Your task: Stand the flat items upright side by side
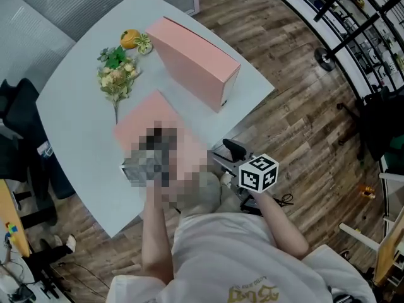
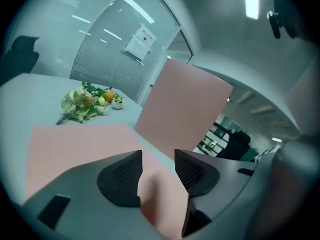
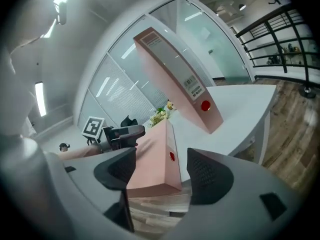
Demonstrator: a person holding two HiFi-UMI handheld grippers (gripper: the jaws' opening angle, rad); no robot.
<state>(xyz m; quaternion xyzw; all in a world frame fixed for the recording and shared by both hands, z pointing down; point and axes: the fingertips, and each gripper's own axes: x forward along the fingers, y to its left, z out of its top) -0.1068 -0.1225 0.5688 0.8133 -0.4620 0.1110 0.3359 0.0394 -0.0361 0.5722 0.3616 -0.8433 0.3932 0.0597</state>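
One pink box binder [image 1: 192,52] stands upright at the back of the white table [image 1: 76,106]. In the right gripper view this upright binder [image 3: 175,79] leans across the frame. A second pink binder [image 1: 151,122] lies flat near the front edge, its end reaching past the edge. My left gripper [image 1: 154,142], mostly under a mosaic patch, is over it. In the left gripper view the jaws [image 2: 157,166] stand apart, with the flat binder [image 2: 75,144] filling the gap. My right gripper [image 1: 221,153] is off the table's front corner. It [image 3: 161,171] is open, facing the flat binder's [image 3: 152,159] end.
A bunch of artificial flowers [image 1: 117,74] and an orange [image 1: 129,38] lie at the table's back left. A black chair [image 1: 19,125] stands to the left. Wooden floor [image 1: 303,106] and a black railing [image 1: 353,24] lie to the right.
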